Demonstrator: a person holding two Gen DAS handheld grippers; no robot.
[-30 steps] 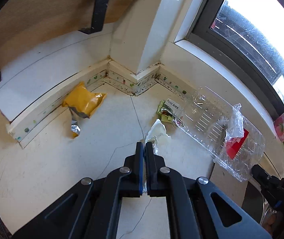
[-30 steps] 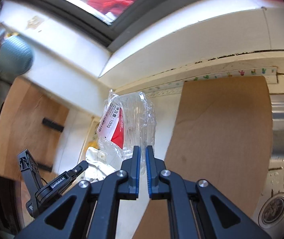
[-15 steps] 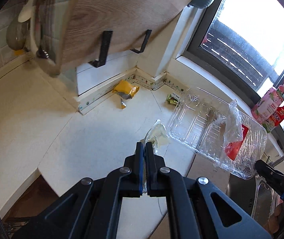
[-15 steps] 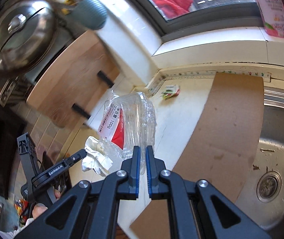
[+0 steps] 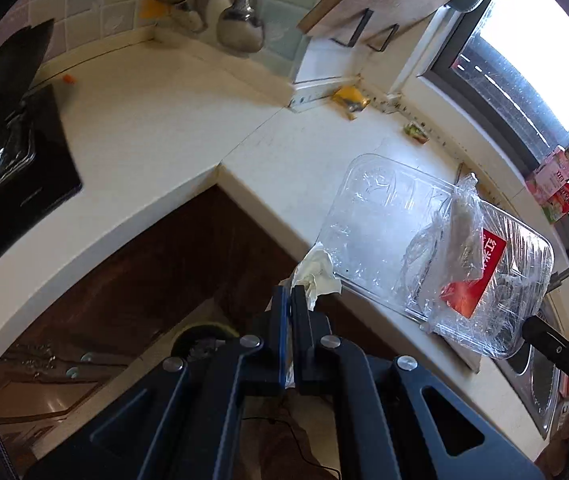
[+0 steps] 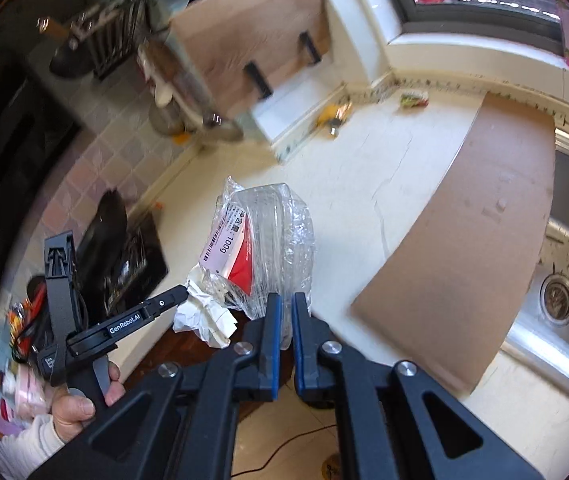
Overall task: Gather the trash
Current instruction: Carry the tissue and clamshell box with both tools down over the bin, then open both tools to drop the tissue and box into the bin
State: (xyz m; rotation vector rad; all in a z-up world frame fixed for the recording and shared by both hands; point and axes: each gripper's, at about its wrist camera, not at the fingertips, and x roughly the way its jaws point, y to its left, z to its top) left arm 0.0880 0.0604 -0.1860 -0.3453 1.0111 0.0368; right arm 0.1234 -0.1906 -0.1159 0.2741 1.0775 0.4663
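Observation:
My left gripper (image 5: 291,294) is shut on a crumpled white paper wad (image 5: 318,271), held off the counter edge; the wad also shows in the right wrist view (image 6: 204,314), pinched by the left gripper (image 6: 183,290). My right gripper (image 6: 286,300) is shut on a clear plastic tray with cling film and a red label (image 6: 266,240), which also shows in the left wrist view (image 5: 424,240), lifted above the counter. A yellow wrapper (image 5: 350,98) and a small green wrapper (image 5: 416,132) lie on the white counter (image 5: 156,120) by the back wall.
A black stove top (image 5: 12,168) is at the left. A wooden board (image 6: 464,240) partly covers the steel sink (image 6: 556,292). A cutting board (image 6: 244,40) leans on the wall. Utensils hang above. Dark cabinet front and floor (image 5: 144,280) lie below the counter edge.
Both grippers have pulled back and up from the counter corner, carrying the paper wad and the plastic tray. The wrappers by the wall now look much farther away.

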